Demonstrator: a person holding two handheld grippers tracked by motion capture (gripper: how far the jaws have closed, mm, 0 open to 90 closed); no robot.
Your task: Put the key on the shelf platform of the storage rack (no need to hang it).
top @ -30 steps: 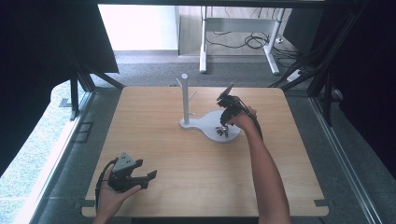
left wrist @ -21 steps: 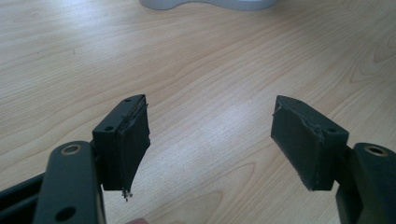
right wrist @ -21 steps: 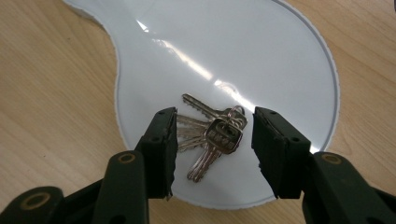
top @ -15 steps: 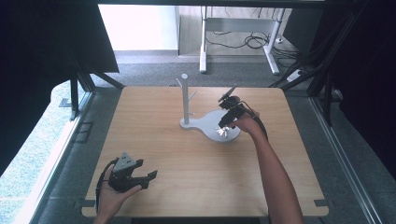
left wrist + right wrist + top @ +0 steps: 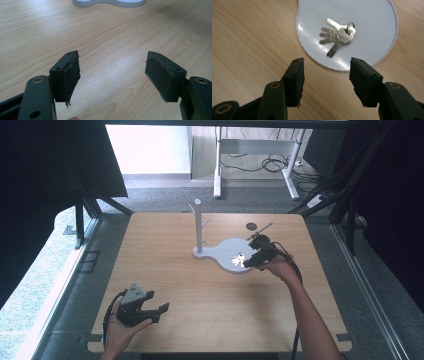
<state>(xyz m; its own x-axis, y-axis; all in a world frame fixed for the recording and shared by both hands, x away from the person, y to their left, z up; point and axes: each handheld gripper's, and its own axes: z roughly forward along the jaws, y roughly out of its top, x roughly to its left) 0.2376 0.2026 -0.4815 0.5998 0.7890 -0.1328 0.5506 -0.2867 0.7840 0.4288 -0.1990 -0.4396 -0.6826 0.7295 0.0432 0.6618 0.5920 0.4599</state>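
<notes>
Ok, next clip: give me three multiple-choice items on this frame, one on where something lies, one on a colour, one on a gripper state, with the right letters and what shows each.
1. Where does the bunch of keys lie?
A. On the round pad of the pale stand base
B. On the bare wooden table
C. Hung on a peg of the post

2. What colour is the stand's upright post?
A. Black
B. Pale grey
C. Red

3. How does the right hand-held gripper stand?
A. Shut on the keys
B. Shut on nothing
C. Open, short of the keys

Right letters: A, B, C.
1 A: the right gripper view shows the keys flat on the pad, inside its rim.
2 B: the high view shows a pale grey post rising from the matching base.
3 C: its two black jaws stand apart, with table and the pad's edge visible between them and the keys beyond.
</notes>
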